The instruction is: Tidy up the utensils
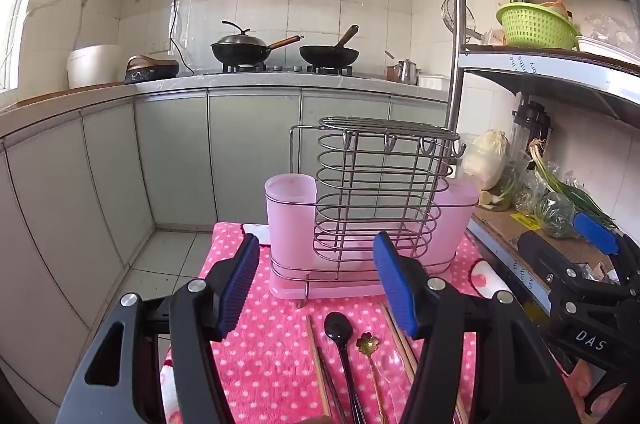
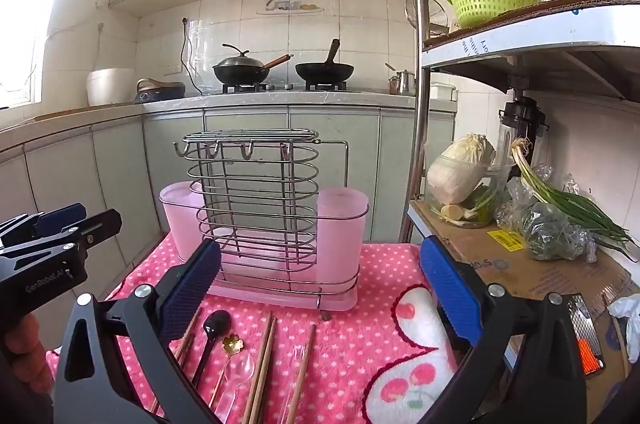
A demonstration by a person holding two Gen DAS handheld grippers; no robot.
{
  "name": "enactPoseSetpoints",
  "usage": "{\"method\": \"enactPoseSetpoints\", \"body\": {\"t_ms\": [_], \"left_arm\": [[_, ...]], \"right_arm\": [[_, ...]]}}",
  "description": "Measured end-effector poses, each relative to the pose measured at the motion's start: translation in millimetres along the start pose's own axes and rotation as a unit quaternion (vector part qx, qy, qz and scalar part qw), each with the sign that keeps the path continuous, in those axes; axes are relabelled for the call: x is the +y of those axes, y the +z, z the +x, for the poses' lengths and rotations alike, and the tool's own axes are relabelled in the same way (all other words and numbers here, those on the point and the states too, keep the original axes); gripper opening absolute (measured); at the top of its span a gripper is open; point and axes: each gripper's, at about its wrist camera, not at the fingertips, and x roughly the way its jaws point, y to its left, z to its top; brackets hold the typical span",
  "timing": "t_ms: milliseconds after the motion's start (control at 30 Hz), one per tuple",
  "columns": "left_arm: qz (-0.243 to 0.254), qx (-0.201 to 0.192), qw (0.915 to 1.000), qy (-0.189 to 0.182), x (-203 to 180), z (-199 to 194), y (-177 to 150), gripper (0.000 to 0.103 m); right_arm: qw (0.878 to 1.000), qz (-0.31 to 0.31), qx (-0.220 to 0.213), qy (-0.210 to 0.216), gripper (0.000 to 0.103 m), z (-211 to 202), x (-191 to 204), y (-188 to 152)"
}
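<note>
Kitchen, pink dotted cloth [image 2: 360, 336] on desk. Rack [image 2: 260, 220] cups empty; chopsticks [image 2: 262, 364], black spoon [image 1: 340, 336] lying near. Left tongs [image 1: 316, 288], right tongs [image 2: 320, 288] wide, empty. Nothing sorted yet.

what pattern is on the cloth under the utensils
Pink cloth with white polka dots, clearest in the right wrist view.

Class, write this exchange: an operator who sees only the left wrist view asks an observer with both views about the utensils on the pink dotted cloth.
Operator: What lies just right of the gold flower spoon? It's a blur here.
Observer: A clear spoon, flat on the cloth.
Operator: I only see the edge of the right gripper. Does it hold anything?
Observer: No. The right gripper stands wide open and grips nothing.
</note>
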Motion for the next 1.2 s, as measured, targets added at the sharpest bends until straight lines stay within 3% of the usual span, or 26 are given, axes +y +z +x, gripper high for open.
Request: {"method": "enactPoseSetpoints", "body": {"t_ms": [1200], "left_arm": [[-0.003, -0.007, 0.9999, -0.006, 0.0, -3.5, -3.7, 0.059]], "right_arm": [[1.0, 0.002, -0.002, 0.002, 0.1, 0.1, 1.3, -2.1]]}}
